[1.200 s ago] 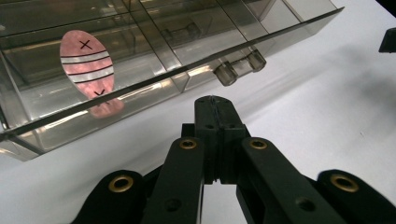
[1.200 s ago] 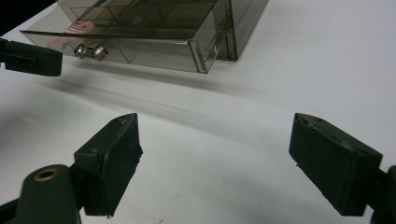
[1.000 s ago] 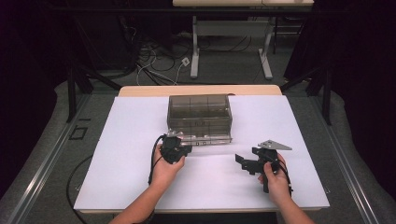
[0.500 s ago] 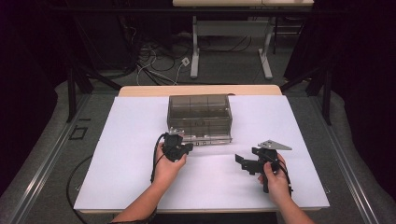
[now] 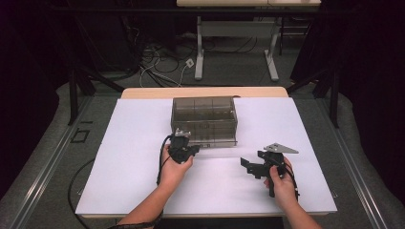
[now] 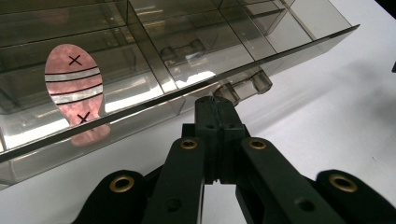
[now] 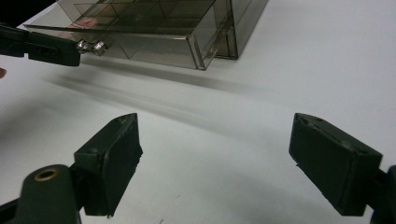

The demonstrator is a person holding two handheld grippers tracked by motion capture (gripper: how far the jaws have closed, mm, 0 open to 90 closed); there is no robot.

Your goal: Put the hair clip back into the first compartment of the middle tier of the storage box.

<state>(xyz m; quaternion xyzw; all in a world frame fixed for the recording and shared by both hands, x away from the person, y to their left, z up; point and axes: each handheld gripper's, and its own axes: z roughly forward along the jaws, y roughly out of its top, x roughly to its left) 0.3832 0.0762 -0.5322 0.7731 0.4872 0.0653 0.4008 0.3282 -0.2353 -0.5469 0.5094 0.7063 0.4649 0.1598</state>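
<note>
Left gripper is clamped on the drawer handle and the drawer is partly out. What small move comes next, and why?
Probably keep pulling the left gripper straight back toward the person. It is shut on the handle of the drawer, which juts from the clear box, and the pink piece inside sits under the front edge. The right gripper waits open.
</note>
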